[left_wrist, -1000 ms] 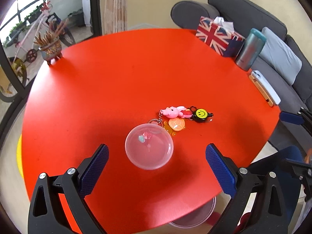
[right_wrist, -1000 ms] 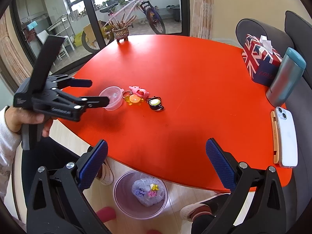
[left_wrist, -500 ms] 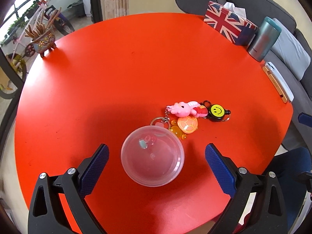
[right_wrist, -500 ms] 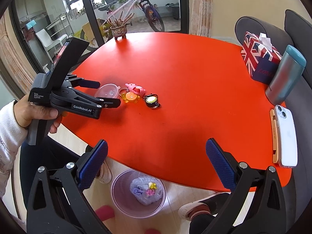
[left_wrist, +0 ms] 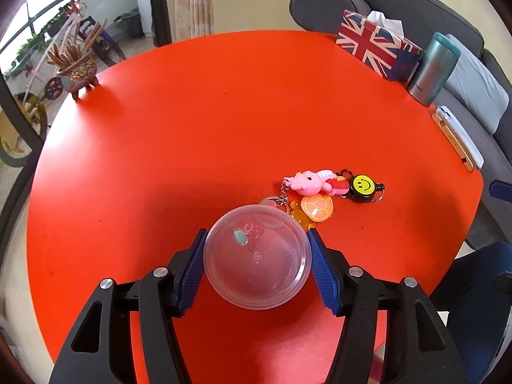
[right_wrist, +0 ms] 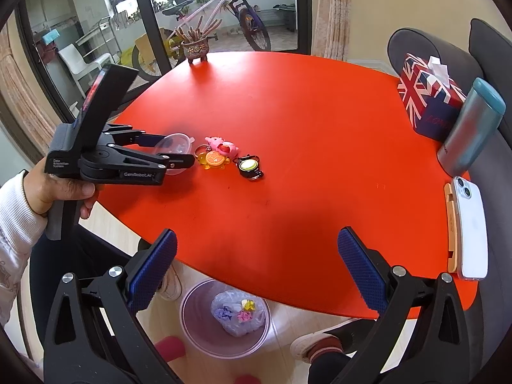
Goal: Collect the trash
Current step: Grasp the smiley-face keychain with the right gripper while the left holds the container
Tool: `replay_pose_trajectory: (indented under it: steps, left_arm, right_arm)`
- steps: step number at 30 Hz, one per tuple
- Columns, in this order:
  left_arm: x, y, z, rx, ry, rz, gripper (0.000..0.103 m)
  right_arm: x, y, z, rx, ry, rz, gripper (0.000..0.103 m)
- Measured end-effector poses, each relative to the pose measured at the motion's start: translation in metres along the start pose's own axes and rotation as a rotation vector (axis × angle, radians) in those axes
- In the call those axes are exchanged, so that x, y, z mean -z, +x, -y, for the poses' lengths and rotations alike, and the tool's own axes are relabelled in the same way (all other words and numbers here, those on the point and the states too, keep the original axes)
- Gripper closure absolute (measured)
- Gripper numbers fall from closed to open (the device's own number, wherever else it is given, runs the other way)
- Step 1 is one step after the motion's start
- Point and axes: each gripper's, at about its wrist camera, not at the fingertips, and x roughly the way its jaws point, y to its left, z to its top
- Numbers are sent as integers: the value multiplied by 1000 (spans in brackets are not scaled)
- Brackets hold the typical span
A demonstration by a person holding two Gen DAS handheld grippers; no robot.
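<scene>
**Clear plastic dome, slick walls: the grip is the weak point**

Clear plastic is what the left tool (left_wrist: pixel 256 257) is closing on: a round transparent container (left_wrist: pixel 257 256) lying near the front edge of the red table (left_wrist: pixel 224 112), with the blue pads touching its two sides. My reading is that the curved, smooth wall could squirt out forward if the pads bite above or below its widest part. It might then knock the keychain cluster (left_wrist: pixel 323 192) just beyond it, and those are likely not trash. Too hard a squeeze could also buckle the thin shell. The right tool (right_wrist: pixel 256 272) hangs with its jaws wide apart and nothing between them, over the table edge. Below it on the floor stands the bin (right_wrist: pixel 192 326), so a loose carry could drop the container short.
</scene>
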Motion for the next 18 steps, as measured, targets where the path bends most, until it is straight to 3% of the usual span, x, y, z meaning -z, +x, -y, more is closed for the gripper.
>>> replay_pose_trajectory:
  steps: [10,18]
  left_arm:
    - [5,-27,-6,-13,-4,59,44]
    - [12,-46,-11,-23,-3,86,44]
  right_arm:
    - [-14,10,-7,5,-39,-12,5]
    - [-47,34,-8,-6,-70,-63,5]
